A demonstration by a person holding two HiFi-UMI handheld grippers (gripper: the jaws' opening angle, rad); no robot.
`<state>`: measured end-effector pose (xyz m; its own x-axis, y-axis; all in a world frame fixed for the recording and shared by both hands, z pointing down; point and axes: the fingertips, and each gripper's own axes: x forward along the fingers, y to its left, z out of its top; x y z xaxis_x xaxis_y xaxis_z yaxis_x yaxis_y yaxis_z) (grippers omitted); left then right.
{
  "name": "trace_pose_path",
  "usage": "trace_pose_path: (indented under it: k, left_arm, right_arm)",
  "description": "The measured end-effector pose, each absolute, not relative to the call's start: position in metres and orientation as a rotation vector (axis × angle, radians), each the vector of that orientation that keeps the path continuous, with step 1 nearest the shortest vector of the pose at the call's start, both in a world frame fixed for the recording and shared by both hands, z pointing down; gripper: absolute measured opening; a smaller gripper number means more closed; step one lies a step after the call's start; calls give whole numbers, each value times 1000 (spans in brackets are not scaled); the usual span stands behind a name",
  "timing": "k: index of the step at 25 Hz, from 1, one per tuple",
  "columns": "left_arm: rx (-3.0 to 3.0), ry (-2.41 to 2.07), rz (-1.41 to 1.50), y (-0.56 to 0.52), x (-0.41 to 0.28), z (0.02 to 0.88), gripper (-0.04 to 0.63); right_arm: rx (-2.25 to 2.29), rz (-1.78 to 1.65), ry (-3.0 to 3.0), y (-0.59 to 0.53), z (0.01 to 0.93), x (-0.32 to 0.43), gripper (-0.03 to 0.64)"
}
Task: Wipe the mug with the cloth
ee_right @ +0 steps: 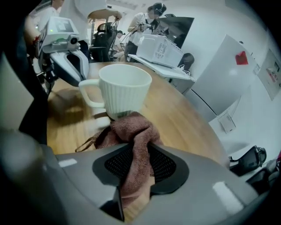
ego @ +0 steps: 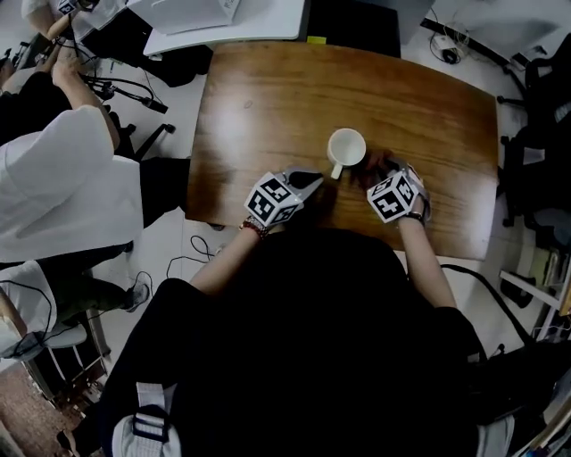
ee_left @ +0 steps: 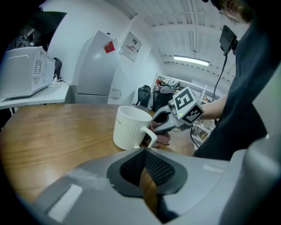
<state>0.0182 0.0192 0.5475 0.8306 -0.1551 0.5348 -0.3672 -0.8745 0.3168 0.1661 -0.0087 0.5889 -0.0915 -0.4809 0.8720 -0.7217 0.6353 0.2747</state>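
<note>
A white ribbed mug [ego: 346, 146] stands upright on the wooden table [ego: 268, 107], its handle towards me. A brown cloth [ee_right: 134, 129] lies bunched against the mug's base [ee_right: 123, 90] and runs back between the jaws of my right gripper [ee_right: 139, 149]. Those jaws stand slightly apart, and bare table shows beside the cloth in the gap. In the head view the right gripper [ego: 379, 170] is just right of the mug. My left gripper [ego: 310, 181] sits left of the handle, a little short of the mug [ee_left: 129, 127], jaws together and empty.
A person in white [ego: 62, 170] sits at the table's left, with cables on the floor beside them. A white desk [ego: 223, 22] stands beyond the far edge, chairs and clutter to the right. The table's near edge runs just under both grippers.
</note>
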Motion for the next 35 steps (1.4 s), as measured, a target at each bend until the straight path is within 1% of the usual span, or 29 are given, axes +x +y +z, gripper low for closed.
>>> trace_pose_path:
  k: [5,8,13,16,19,24,35]
  left_arm:
    - [2574,-427,695,16,9,545,6]
    - [2570,-450,670,11,4,540,5]
    - [2607,-493,631,-5,-16,525,6]
    - [2555,-578,598,-15,-48,530,5]
    - [2552,-606,601,-13,-49,533,5]
    - [2584,-559,611,-4,-33,529,5]
    - [2593,-563,599,-1,-33,532,6]
  right_arm:
    - [1040,314,-1765,-12,584,175,222]
    - [1193,366,-1827,-17,557,186,249]
    - [1587,391,-2202,-38,435,180,247]
    - [1654,228,-2360,-59,362,156,241]
    - [1678,90,-2391,-65,320,156,239]
    - [1719,92,-2340,-55,319,168,239]
    - [1671,93,-2294,-45,335,158,233]
